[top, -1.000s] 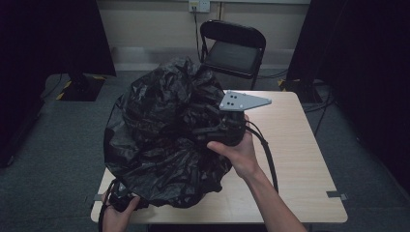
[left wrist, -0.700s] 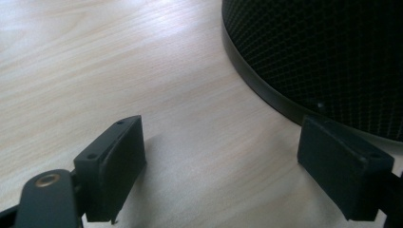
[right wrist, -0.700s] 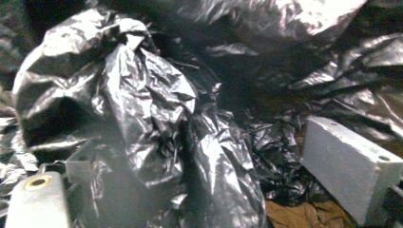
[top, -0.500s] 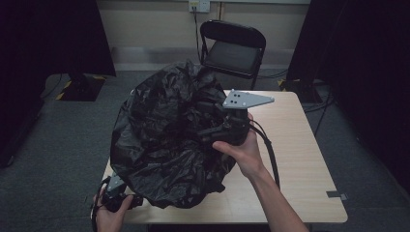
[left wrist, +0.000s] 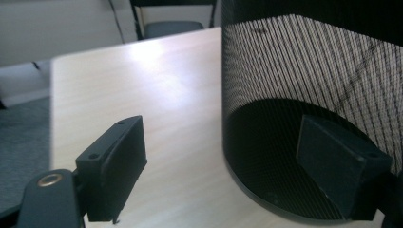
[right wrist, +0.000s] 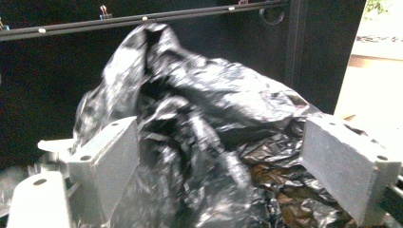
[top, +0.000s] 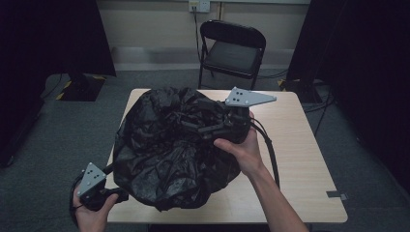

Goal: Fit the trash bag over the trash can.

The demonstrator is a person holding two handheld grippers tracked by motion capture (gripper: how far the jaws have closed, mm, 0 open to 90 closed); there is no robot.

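Note:
A crumpled black plastic bag (top: 164, 145) is heaped over the left half of the light wooden table (top: 290, 159). From the right, my right gripper (top: 203, 126) reaches into the bag's top. Its jaws have just been opening and now stand wide, with loose folds of the bag (right wrist: 204, 123) rising between them, unpressed. My left gripper (top: 121, 194) is held at the table's front left corner, at the bag's lower edge. In the left gripper view its jaws are open, and a black mesh bin (left wrist: 304, 71) stands on the table (left wrist: 157, 85) just beyond the right jaw.
A black folding chair (top: 232, 53) stands behind the table, against the wall. Dark curtains hang at both sides. The right gripper's cable (top: 268, 150) trails across the table's right half. A small tape strip (top: 336, 195) marks the front right edge.
The left hand has risen, so its grey plate now shows at the front left corner. The bag has sunk lower and bunched rightward. The right jaws have spread wider.

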